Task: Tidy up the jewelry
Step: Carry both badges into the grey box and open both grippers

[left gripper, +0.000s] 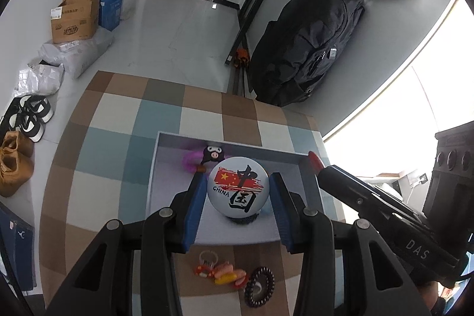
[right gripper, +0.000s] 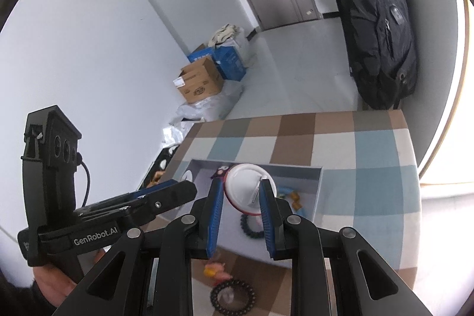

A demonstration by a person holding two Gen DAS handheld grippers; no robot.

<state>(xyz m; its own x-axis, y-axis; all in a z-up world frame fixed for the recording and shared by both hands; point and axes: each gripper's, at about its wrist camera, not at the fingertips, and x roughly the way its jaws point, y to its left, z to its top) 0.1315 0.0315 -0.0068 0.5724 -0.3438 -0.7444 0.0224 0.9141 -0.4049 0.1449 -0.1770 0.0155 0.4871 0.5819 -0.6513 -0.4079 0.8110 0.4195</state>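
A round white badge (left gripper: 237, 191) with a red flag and black characters sits between the blue pads of my left gripper (left gripper: 238, 173), which is shut on it above the grey tray (left gripper: 158, 156). My right gripper (right gripper: 242, 182) is shut on a second round badge (right gripper: 246, 191), white with a red rim, its pin side facing the camera, over the same tray (right gripper: 320, 188). Inside the tray lie a purple hair tie with a black cartoon charm (left gripper: 213, 153) and a dark beaded bracelet (right gripper: 251, 227). The right gripper (left gripper: 326, 171) shows at the tray's right wall.
Colourful hair clips (left gripper: 225, 274) and a dark spiral hair tie (left gripper: 260, 286) lie on the checked tablecloth (left gripper: 118, 138) in front of the tray. A black backpack (left gripper: 311, 43) leans on the wall beyond the table. Cardboard boxes (left gripper: 75, 19) and shoes (left gripper: 29, 117) are on the floor.
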